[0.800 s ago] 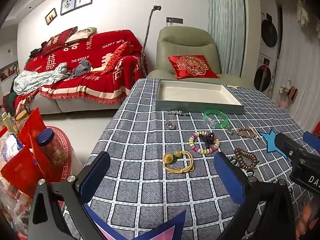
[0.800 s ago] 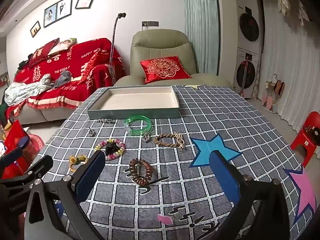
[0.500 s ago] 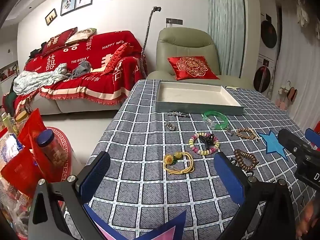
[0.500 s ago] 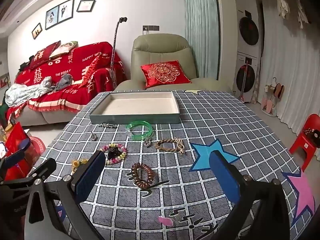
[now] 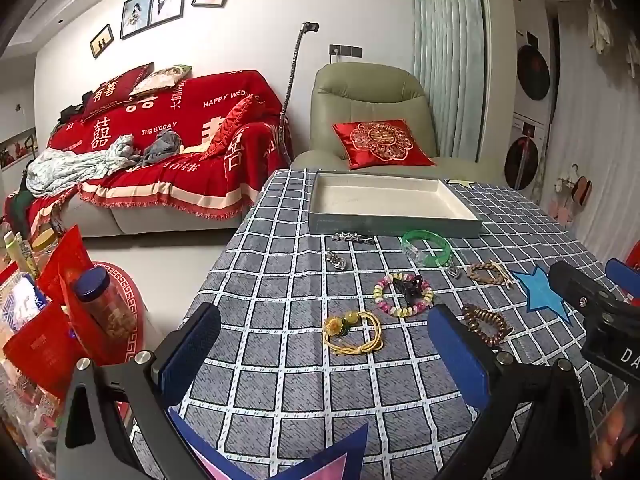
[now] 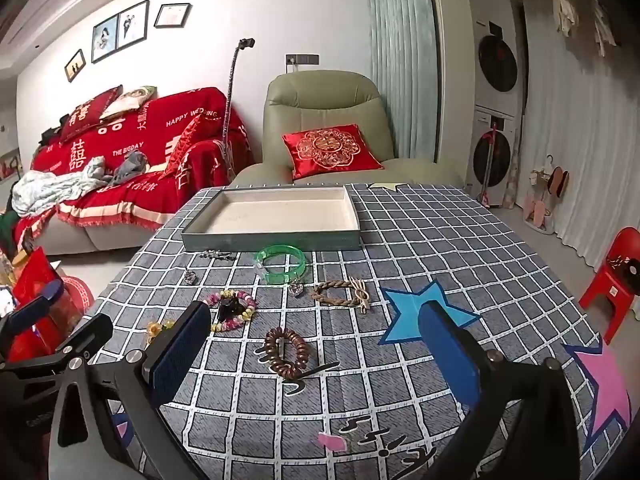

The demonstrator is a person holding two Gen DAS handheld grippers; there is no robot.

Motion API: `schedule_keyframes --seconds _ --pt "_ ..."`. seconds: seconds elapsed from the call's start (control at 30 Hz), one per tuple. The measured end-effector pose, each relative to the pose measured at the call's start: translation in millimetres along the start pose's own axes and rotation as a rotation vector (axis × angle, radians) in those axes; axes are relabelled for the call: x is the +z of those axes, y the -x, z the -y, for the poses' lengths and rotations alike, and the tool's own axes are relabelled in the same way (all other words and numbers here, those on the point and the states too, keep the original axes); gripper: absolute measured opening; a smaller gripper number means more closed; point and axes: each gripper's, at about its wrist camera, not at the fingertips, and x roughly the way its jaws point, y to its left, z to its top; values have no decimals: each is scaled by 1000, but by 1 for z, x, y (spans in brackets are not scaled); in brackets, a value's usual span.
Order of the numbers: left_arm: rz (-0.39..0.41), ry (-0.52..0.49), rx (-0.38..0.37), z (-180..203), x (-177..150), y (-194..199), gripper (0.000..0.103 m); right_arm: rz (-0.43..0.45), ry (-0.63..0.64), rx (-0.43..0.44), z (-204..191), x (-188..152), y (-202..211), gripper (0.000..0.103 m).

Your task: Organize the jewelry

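Blue-padded, both grippers, jaws spread wide and holding nothing: left gripper (image 5: 324, 356) low over the near edge of the checked tablecloth (image 5: 280, 280), right gripper (image 6: 316, 354) likewise, beside it. Just past the left fingers, a yellow cord bracelet (image 5: 354, 332) with a flower bead; plain in the left view, half hidden behind the left finger pad in the right view. Between the right fingers, a brown coil bracelet (image 6: 287, 350), flat on the cloth; in the left view tucked just behind the right pad (image 5: 456, 356). Farther on, a pastel bead bracelet (image 5: 403, 289) with a black clip lying inside its ring. Beyond that, a braided tan bracelet (image 6: 342, 292) next to a blue star patch (image 6: 420, 312), and a small heart pendant (image 6: 296, 289) near a green bangle (image 6: 282, 264). To the left, a silver charm (image 5: 335, 259), then a silver leaf brooch (image 5: 354, 237) just in front of the tray. Farthest, a grey tray (image 6: 272, 236) with a pale lining, nothing in it. Only in the right view: a pink star patch (image 6: 600, 384) and a red stool (image 6: 616, 272). Only in the left view: a blue-capped jar (image 5: 106, 304) off the table's left side
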Motion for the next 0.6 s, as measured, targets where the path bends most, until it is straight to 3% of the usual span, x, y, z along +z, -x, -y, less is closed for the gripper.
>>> schedule_keyframes --seconds 0.6 --pt "-7 -1 -6 -2 2 -1 103 -6 -7 7 0 -2 -6 103"
